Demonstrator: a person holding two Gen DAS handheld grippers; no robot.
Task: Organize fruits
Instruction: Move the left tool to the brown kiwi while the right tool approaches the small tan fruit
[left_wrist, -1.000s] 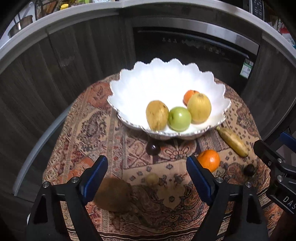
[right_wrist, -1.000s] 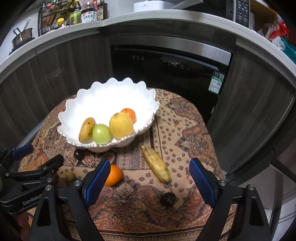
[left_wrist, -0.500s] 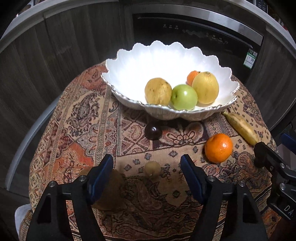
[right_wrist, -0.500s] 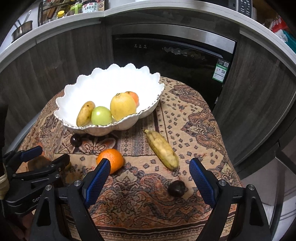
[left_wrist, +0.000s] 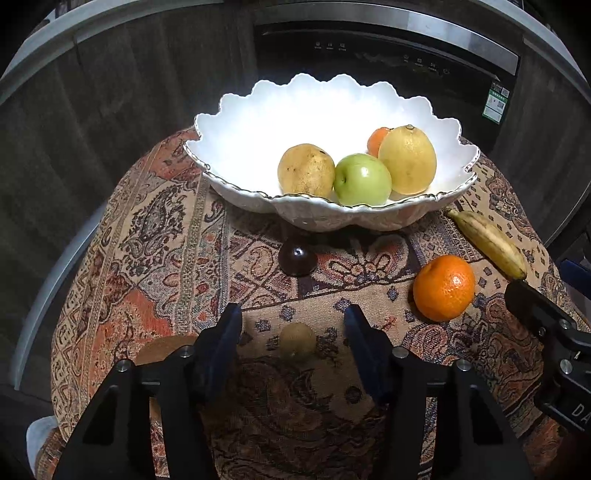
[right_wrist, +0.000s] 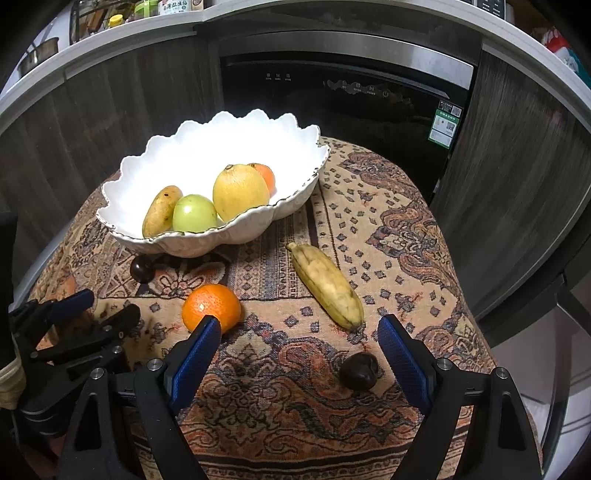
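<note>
A white scalloped bowl holds a mango, a green apple, a yellow citrus and a small orange. On the patterned cloth lie an orange, a banana, a dark plum, a dark fruit, a small brownish-green fruit and a brown kiwi partly hidden by a finger. My left gripper is open, low, its fingers either side of the small fruit. My right gripper is open above the cloth, between orange and dark fruit.
The cloth-covered table is small and round, with drop-offs on all sides. Dark wood cabinets and a black built-in appliance stand behind it. A worktop with jars and a pot runs along the top.
Both grippers have moved down and forward toward the table. The left one has narrowed and now brackets the small brownish-green fruit. No fruit has moved.
</note>
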